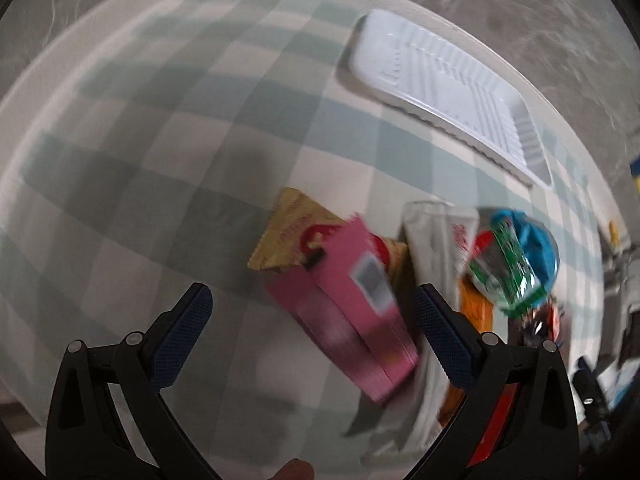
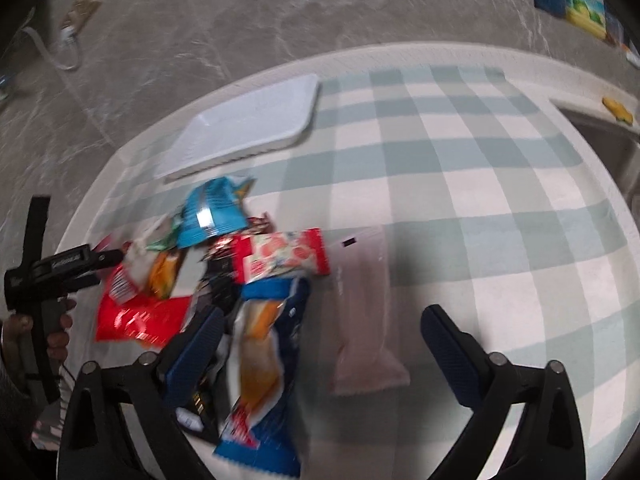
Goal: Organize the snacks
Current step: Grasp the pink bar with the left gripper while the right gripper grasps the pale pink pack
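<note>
Snacks (image 2: 224, 264) lie heaped on the checked tablecloth (image 2: 480, 184), near an unfilled white tray (image 2: 248, 124) probably meant to receive them. Left gripper (image 1: 312, 300) and right gripper (image 2: 320, 320) hover wide open, holding nothing.

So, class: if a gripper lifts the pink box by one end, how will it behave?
The pink box has flat faces and sharp edges, so it probably stays stiff. It looks thin, so likely light. It rests tilted on the gold packet, so a push may slide it off.
</note>
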A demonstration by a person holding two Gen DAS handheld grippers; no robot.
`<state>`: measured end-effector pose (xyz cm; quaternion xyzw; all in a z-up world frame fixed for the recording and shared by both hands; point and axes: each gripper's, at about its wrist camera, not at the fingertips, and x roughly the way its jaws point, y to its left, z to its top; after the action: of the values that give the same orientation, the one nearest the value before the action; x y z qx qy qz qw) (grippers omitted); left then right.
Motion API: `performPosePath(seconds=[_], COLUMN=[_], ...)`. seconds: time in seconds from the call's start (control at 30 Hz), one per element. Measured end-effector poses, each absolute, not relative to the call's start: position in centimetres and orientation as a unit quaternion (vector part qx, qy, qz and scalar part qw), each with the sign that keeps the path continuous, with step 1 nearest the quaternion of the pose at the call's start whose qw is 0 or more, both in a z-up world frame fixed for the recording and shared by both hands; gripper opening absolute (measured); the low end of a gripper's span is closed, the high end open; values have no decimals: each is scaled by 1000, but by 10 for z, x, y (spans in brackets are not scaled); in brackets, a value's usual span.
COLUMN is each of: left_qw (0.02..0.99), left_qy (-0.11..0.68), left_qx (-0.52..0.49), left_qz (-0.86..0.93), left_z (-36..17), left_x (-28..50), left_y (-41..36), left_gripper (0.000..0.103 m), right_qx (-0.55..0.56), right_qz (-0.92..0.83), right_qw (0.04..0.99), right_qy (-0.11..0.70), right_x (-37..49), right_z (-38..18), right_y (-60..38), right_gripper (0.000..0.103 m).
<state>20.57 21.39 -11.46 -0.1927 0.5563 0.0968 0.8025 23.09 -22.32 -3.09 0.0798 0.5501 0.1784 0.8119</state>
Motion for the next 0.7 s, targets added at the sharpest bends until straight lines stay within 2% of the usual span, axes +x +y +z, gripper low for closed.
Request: performPosePath(seconds=[0.13, 0.27, 0.53, 0.6, 0.7], left_qw=[793, 799, 796, 796, 796], left_qy=[573, 577, 584, 585, 587], left_qx=[-186, -143, -132, -128, -105], left_qz=[93, 90, 84, 85, 101], left_z=[-127, -133, -139, -136, -129], left_x=[217, 224, 228, 227, 219], left_y=[218, 213, 213, 207, 198], left_gripper=[101, 102, 102, 99, 81], right_qx=[80, 59, 35, 36, 32], right_qz=[159, 153, 146, 146, 151], right_qw=[792, 795, 794, 795, 795], right_qy=[583, 584, 589, 588, 587], right_x=[242, 242, 243, 243, 242], right_z=[-51, -53, -54, -54, -54], right_y=[-221, -215, -209, -209, -208], right_gripper=[79, 78, 78, 78, 78])
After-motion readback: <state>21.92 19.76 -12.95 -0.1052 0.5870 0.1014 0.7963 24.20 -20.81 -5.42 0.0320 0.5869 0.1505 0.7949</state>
